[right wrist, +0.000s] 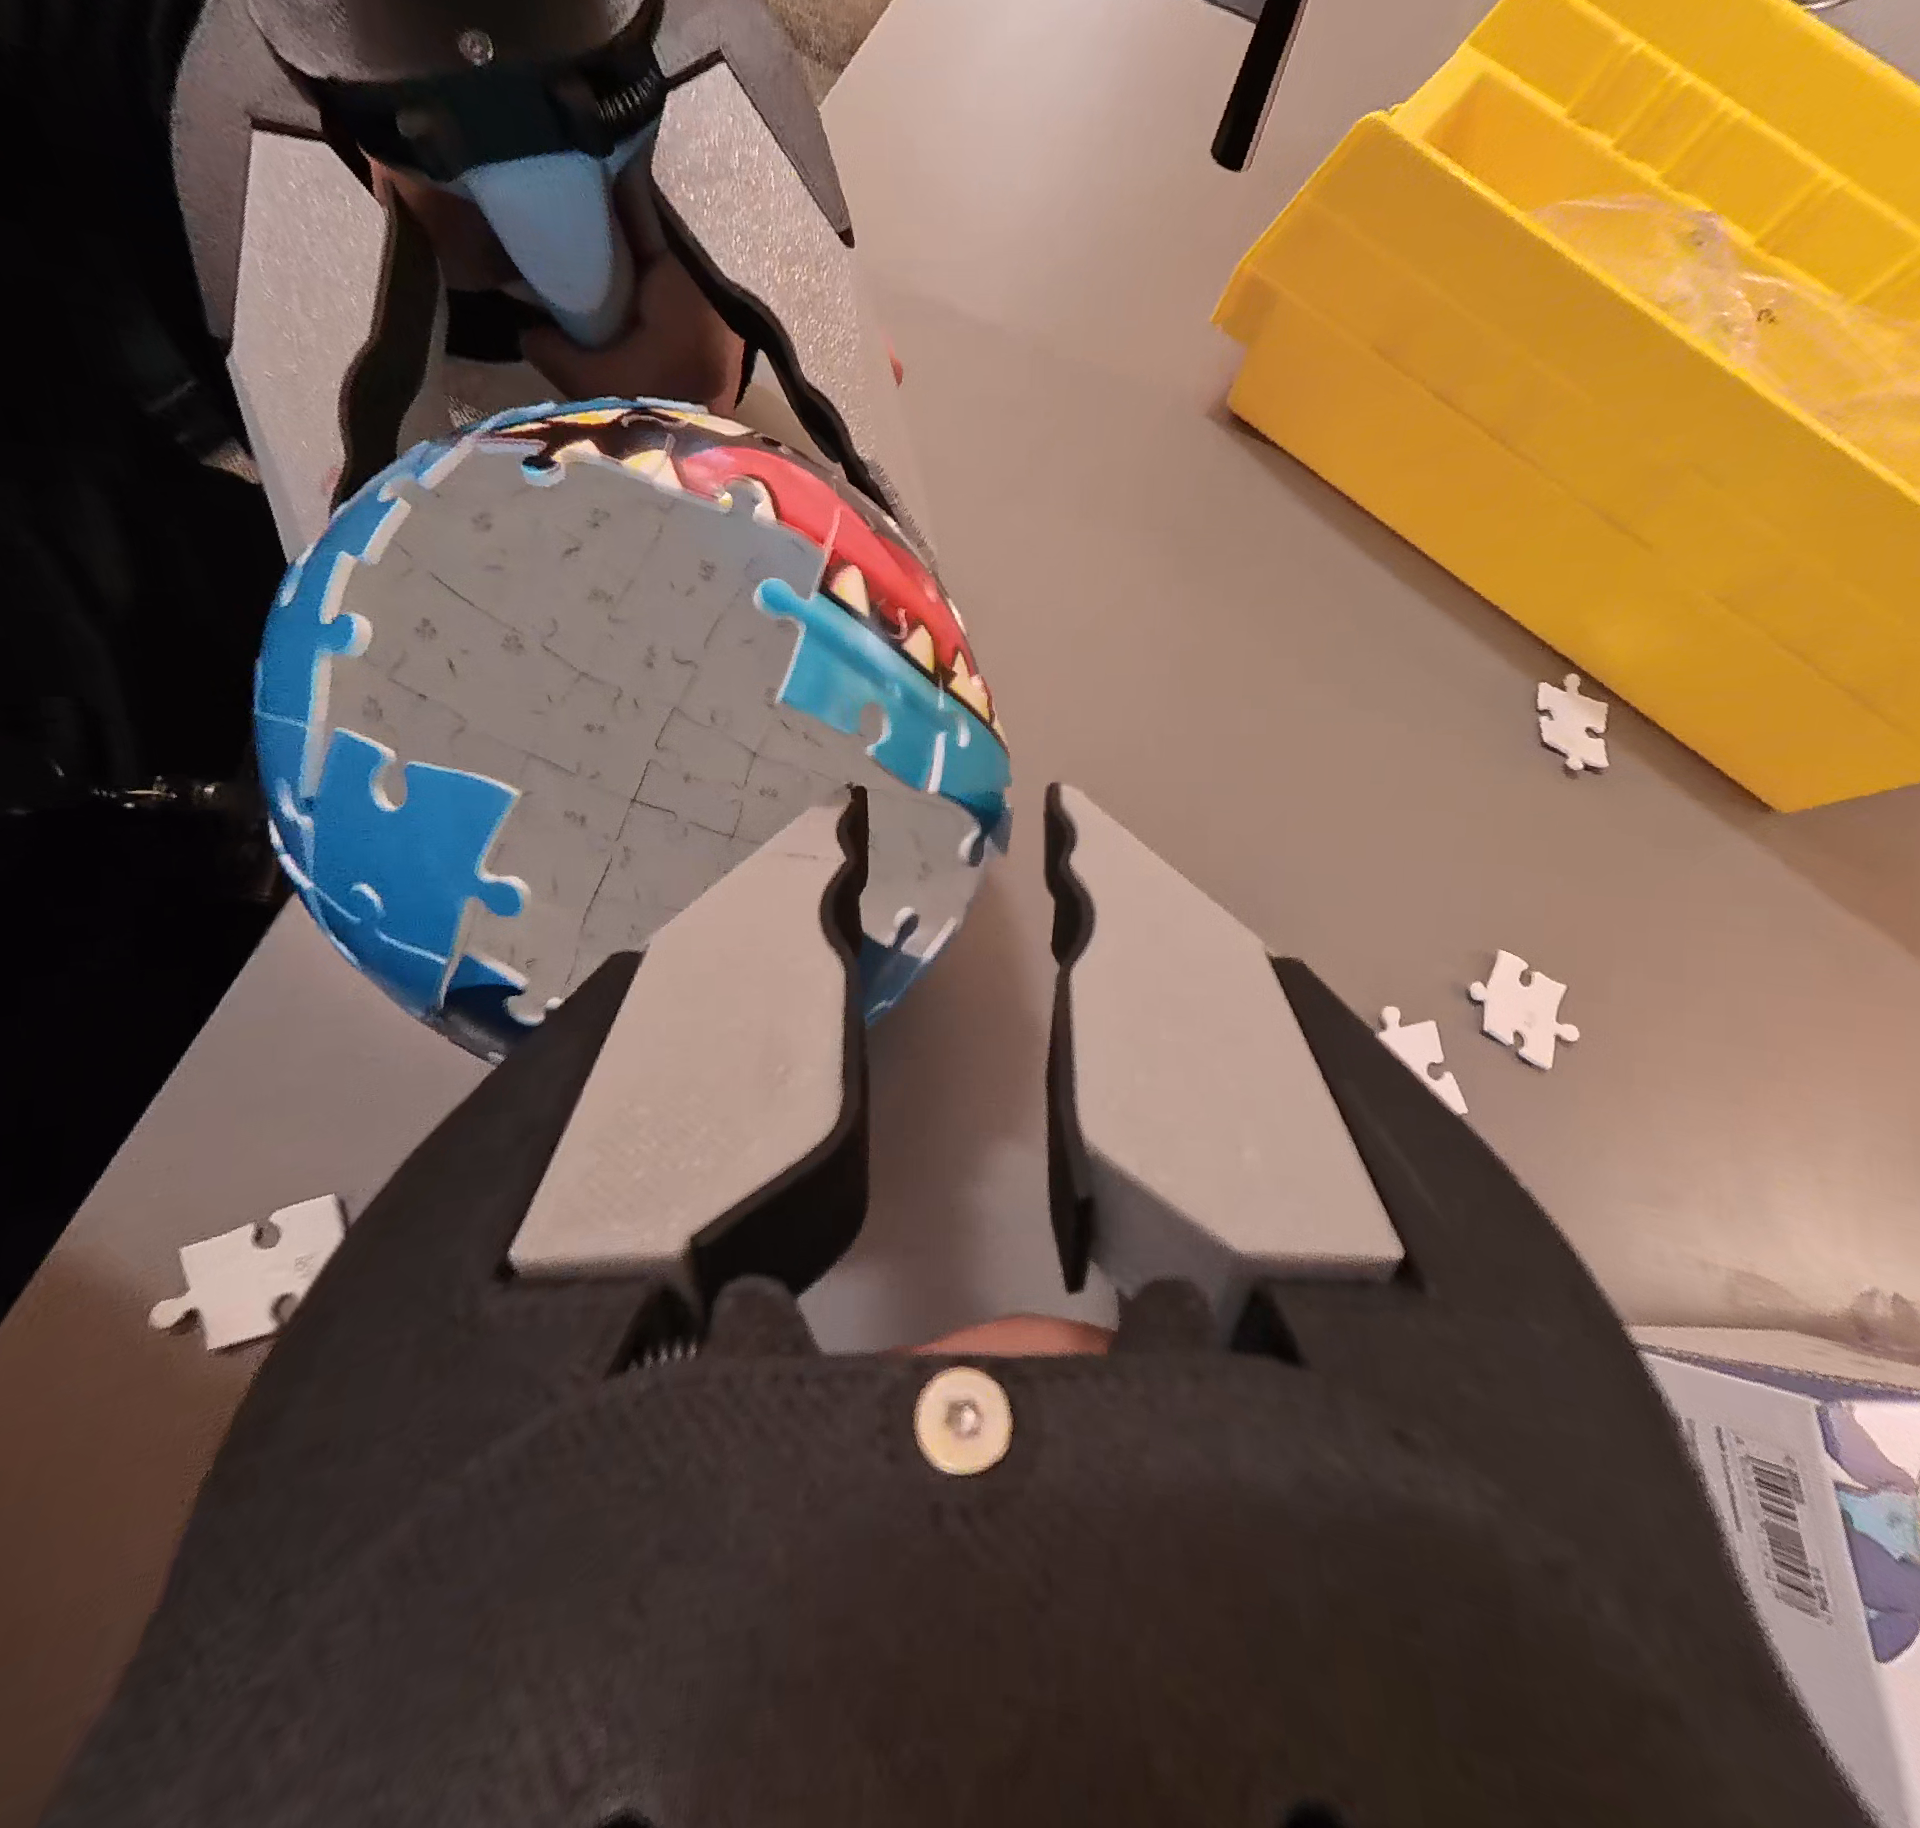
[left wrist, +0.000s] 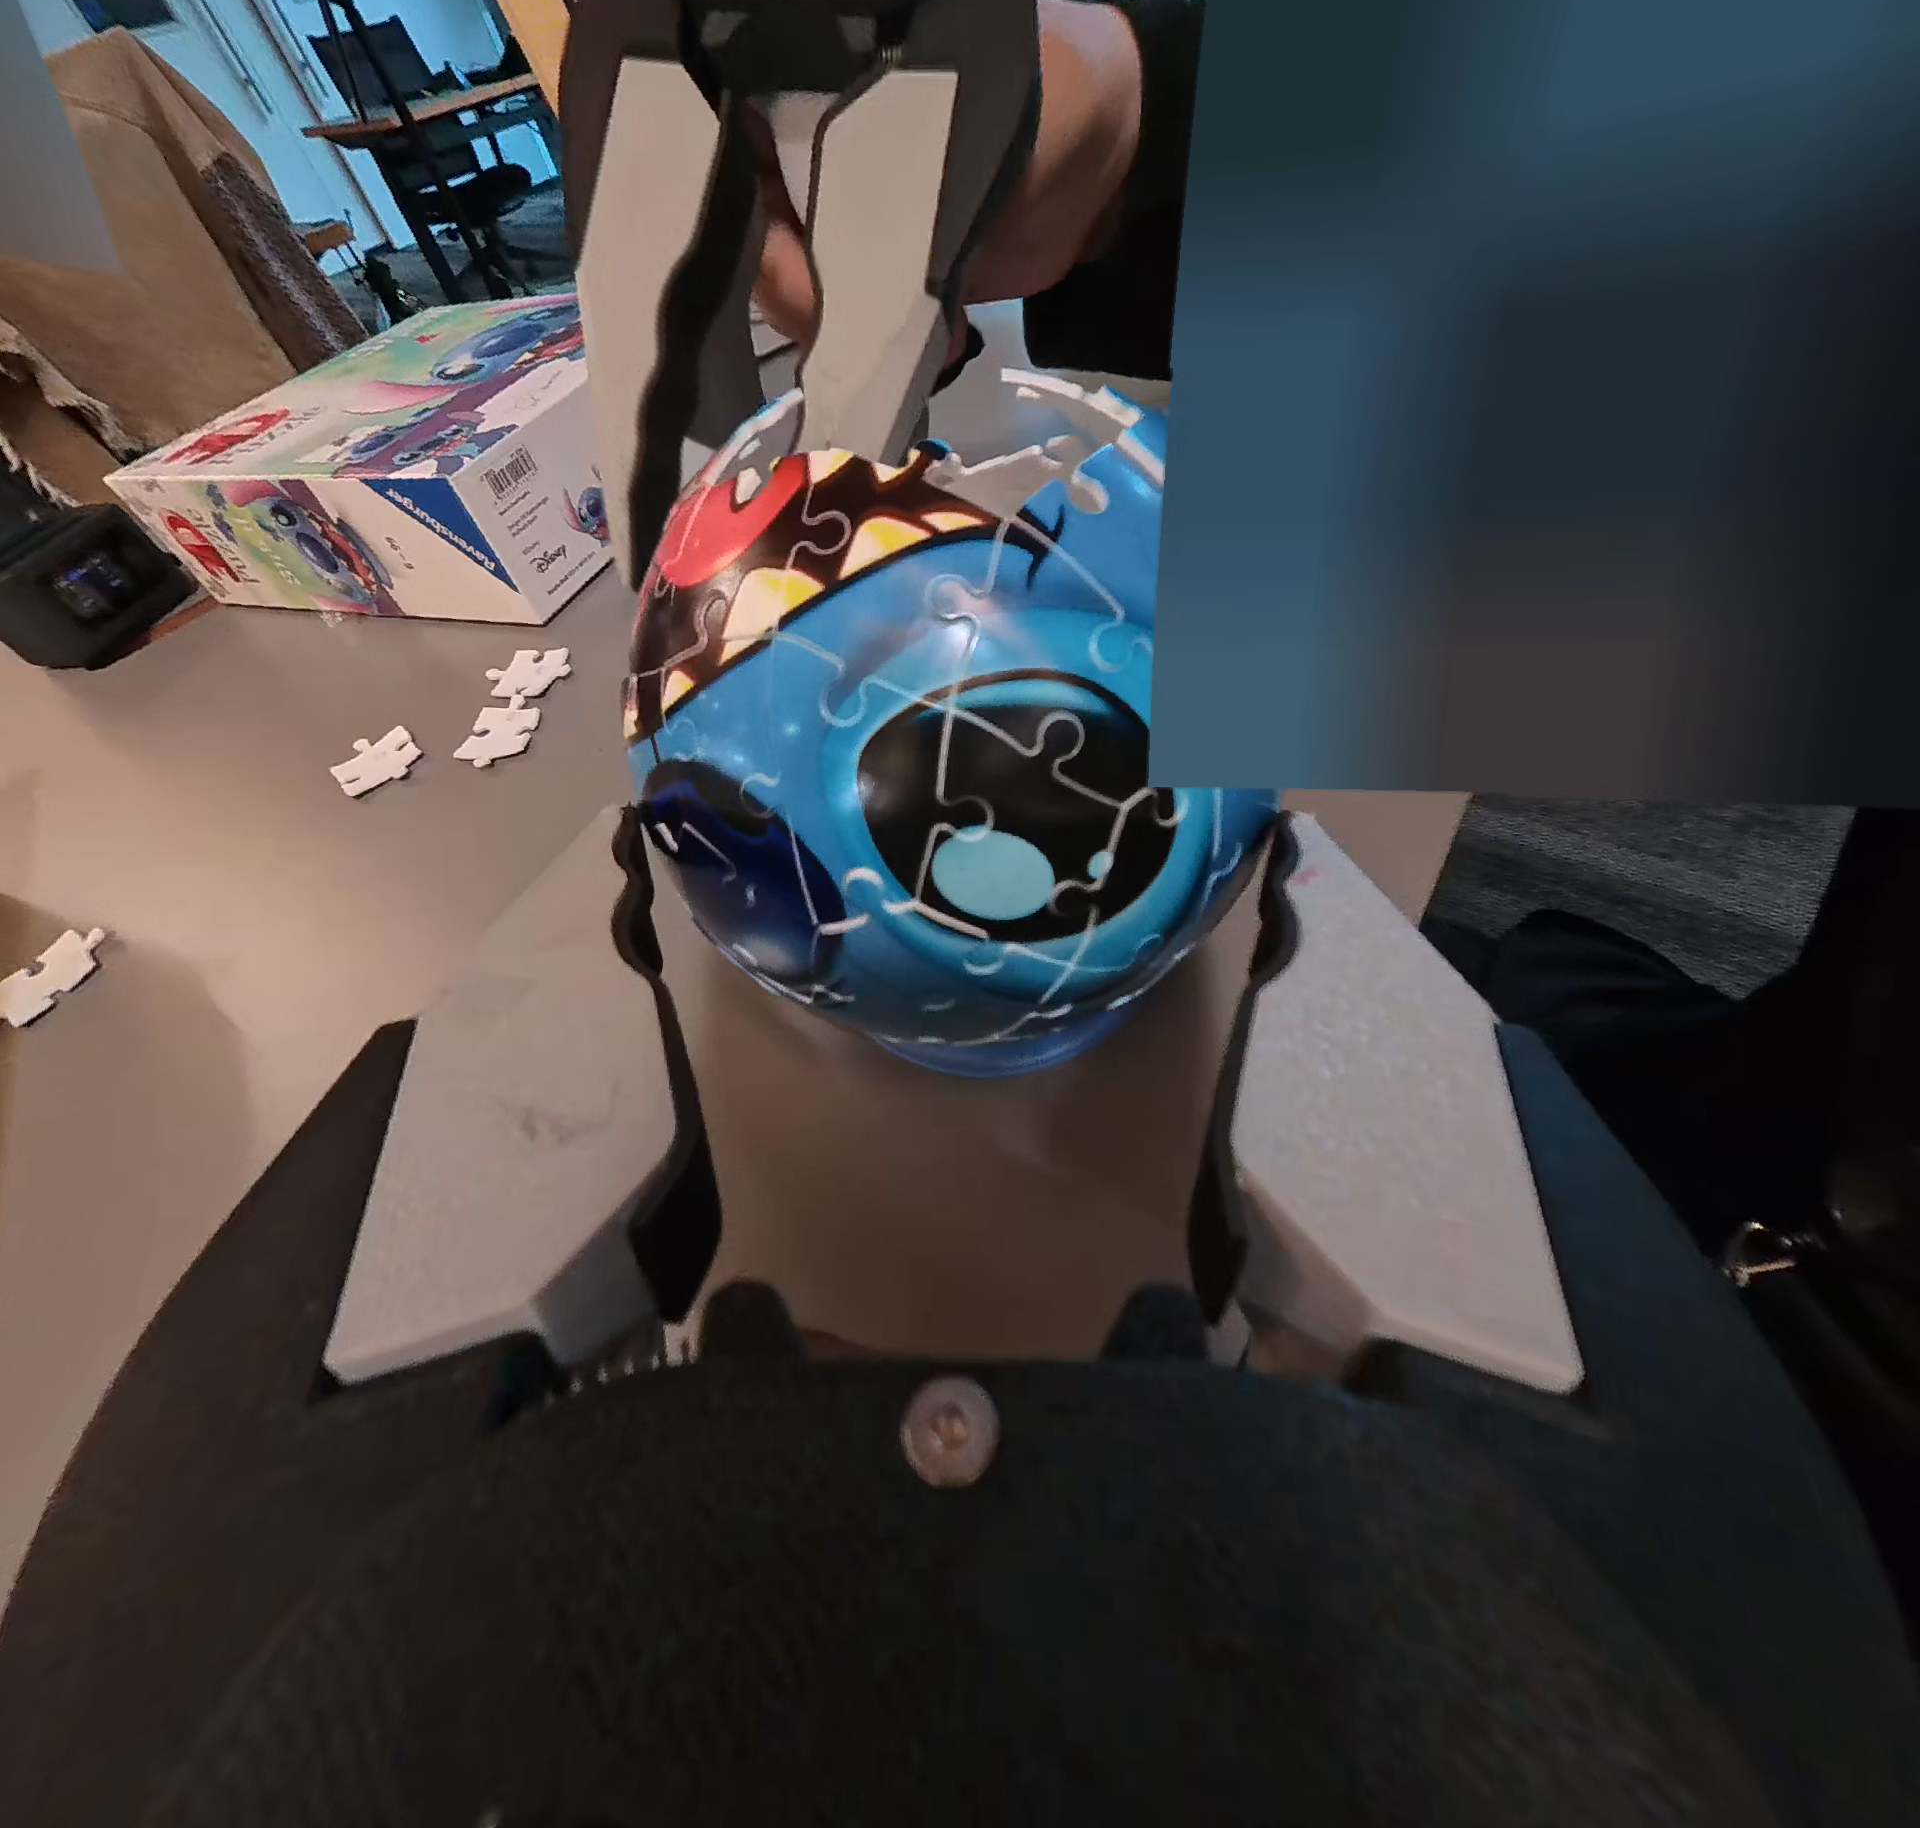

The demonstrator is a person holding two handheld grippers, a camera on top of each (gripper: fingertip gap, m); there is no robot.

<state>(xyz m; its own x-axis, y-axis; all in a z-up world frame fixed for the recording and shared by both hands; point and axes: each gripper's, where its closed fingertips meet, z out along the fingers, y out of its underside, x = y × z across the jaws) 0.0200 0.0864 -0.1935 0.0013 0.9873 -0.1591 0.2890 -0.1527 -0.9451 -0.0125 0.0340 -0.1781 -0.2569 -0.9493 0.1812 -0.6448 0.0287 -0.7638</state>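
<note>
Plastic puzzle ball [left wrist: 935, 739], unfinished and hollow, sits clamped between your left gripper [left wrist: 951, 843] fingers. Your right gripper [right wrist: 951, 812] is parted, 1 finger inside the open gap, gripping nothing. Likely light and fragile: hold the finished shell, not loose edges.

The ball [left wrist: 935, 770] sits between the left claw's [left wrist: 951, 843] jaws, above the counter [left wrist: 260, 843]. The right claw [right wrist: 951, 812] hangs open just beside it. Loose pieces [left wrist: 499, 713] lie on the counter before the box [left wrist: 364, 521]; a bin [right wrist: 1558, 490] stands near the far edge.
</note>
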